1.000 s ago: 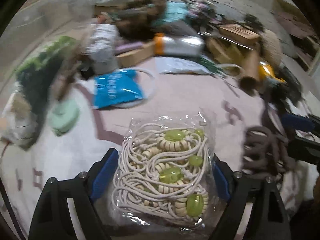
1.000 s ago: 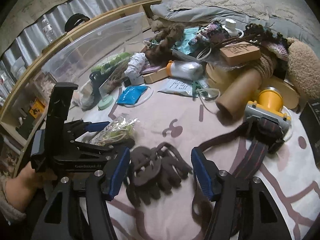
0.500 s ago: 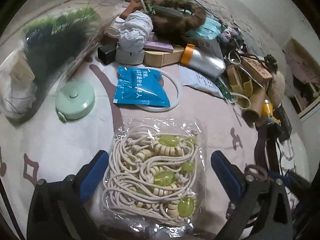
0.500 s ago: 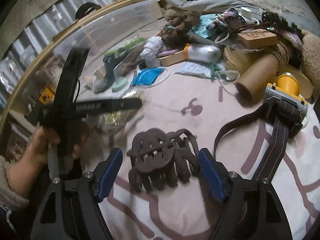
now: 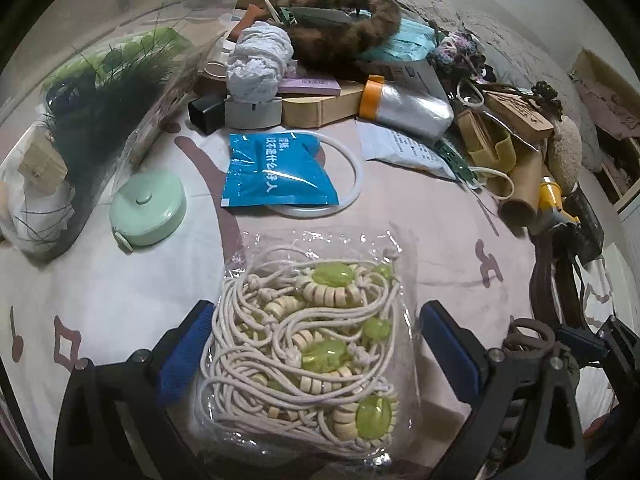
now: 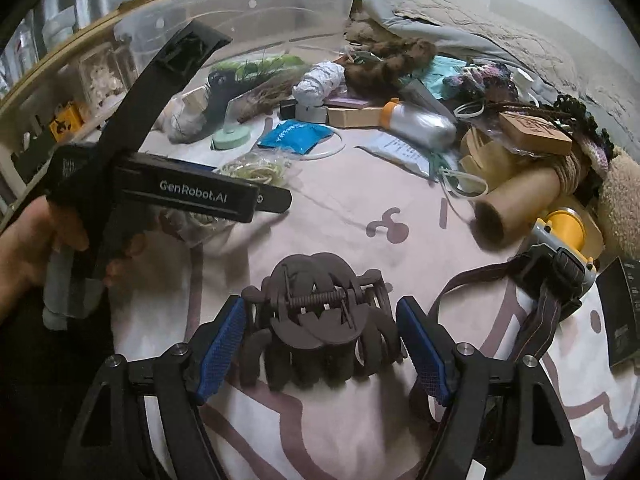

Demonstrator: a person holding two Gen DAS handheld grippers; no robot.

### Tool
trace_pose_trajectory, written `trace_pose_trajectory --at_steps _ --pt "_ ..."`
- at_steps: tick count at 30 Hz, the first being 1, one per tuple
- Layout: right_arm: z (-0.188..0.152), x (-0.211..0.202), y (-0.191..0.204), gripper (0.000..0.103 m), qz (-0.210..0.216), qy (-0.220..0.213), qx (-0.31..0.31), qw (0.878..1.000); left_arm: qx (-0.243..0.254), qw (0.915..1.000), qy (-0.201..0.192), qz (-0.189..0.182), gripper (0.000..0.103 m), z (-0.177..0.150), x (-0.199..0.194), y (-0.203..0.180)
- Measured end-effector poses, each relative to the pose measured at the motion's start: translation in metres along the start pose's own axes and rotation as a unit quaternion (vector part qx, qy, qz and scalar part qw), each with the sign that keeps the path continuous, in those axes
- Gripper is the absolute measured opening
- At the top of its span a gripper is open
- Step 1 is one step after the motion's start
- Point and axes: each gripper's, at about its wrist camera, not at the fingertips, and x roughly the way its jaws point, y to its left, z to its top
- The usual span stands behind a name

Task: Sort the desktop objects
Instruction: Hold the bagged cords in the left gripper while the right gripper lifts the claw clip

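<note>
My left gripper (image 5: 316, 356) now stands spread wide around the clear bag of cord and green beads (image 5: 308, 344); a second ago its blue pads hugged the bag's sides, and now they sit clear of the plastic, so I judge the bag has been let go and lies loose on the bedspread (image 5: 400, 216). My right gripper (image 6: 320, 344) has come forward over the dark brown hair claw (image 6: 320, 320), which lay further ahead of the fingers a second ago and now sits right between them. Those jaws are closing, the left pad about touching the claw's teeth, the right one a little apart, no firm pinch yet. To me that means one item is parked and the claw is next to be sorted.

All this lies on a bed, not a bench: a pale pink cover with brown motifs. Behind is a heap of clutter: a blue sachet (image 5: 276, 174), a mint tape measure (image 5: 148, 214), a cardboard tube (image 6: 516, 208). A clear plastic bin (image 6: 240, 12) stands at the back left.
</note>
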Motion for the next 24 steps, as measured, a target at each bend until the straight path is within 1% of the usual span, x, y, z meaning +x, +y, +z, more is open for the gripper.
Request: trace_pose_trajectory --at_steps 5,9,10,11,12,16,24 --pt "0.0 0.009 0.001 0.076 -0.008 0.006 -0.005 1.0 0.008 0.9998 0.004 0.015 0.101 0.0 0.005 -0.003" --pt "-0.001 0.007 0.004 0.075 -0.016 -0.001 -0.003 1.0 -0.002 1.0 0.002 0.006 0.1 0.001 0.004 0.0" --pt "-0.001 0.005 0.006 0.075 -0.021 -0.005 -0.003 1.0 -0.007 1.0 0.0 0.005 0.099 0.001 0.003 0.002" --pt "-0.001 0.004 0.008 0.075 -0.026 -0.011 -0.003 1.0 -0.012 0.9999 -0.005 0.008 0.09 0.002 0.001 0.004" --pt "-0.001 0.002 0.009 0.075 -0.028 -0.017 -0.001 0.999 -0.017 0.9998 -0.008 0.01 0.085 0.003 0.0 0.007" --pt "0.003 -0.007 0.008 0.075 -0.029 -0.037 0.019 0.999 -0.04 0.9991 -0.012 -0.006 0.083 0.004 -0.003 0.016" --pt "0.002 -0.013 -0.001 0.075 -0.052 -0.045 0.061 0.996 -0.042 0.999 -0.016 -0.002 0.074 0.007 -0.006 0.023"
